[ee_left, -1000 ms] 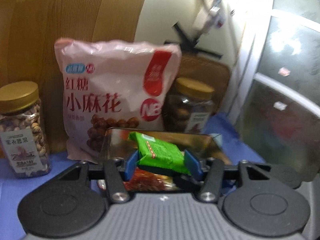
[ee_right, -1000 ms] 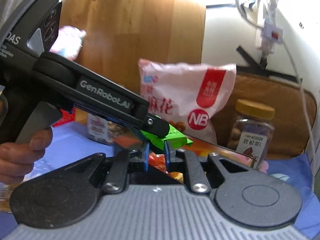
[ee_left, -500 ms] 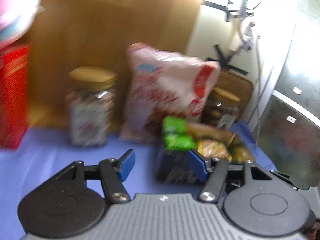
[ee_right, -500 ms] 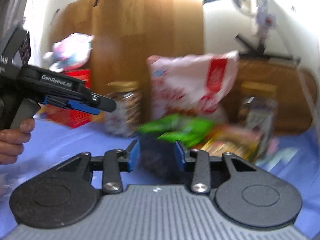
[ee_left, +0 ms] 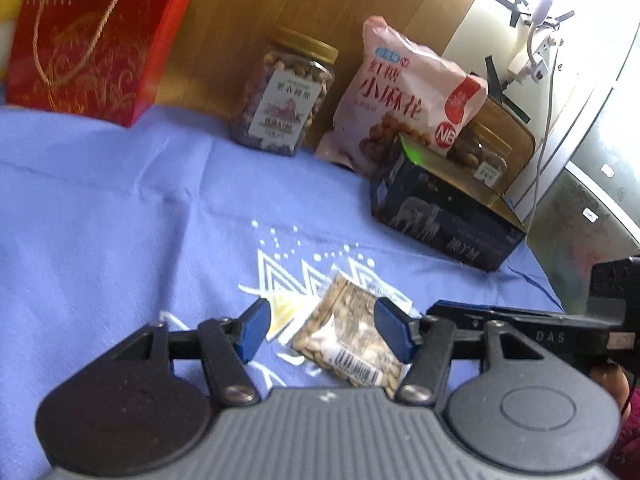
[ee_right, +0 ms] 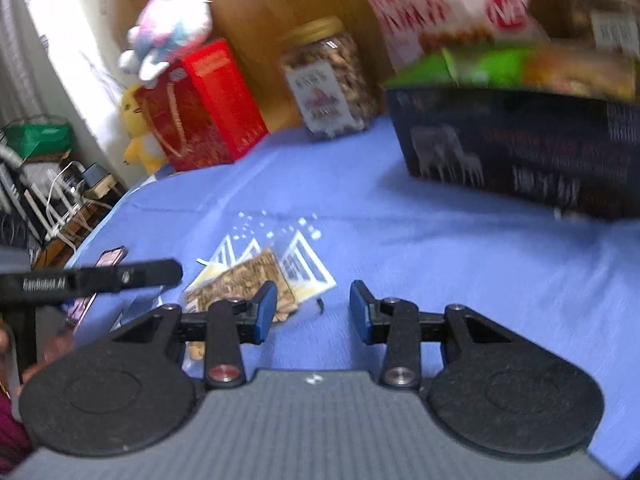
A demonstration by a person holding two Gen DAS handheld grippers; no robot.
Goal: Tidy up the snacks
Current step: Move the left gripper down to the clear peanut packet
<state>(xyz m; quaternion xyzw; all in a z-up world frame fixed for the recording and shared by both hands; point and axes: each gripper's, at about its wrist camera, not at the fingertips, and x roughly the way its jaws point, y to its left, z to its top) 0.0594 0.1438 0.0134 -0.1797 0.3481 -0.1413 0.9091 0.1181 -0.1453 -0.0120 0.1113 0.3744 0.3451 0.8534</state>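
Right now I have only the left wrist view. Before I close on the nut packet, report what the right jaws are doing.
Observer: The right gripper is open, with nothing between its jaws. Only blue cloth shows through the gap.
Operator: Give me the packet's position relative to it.
Observer: The nut packet lies left of that gap, partly hidden behind one blue pad.
Operator: Check above the red box.
Observer: A pink-and-white plush toy sits on top of the red box.
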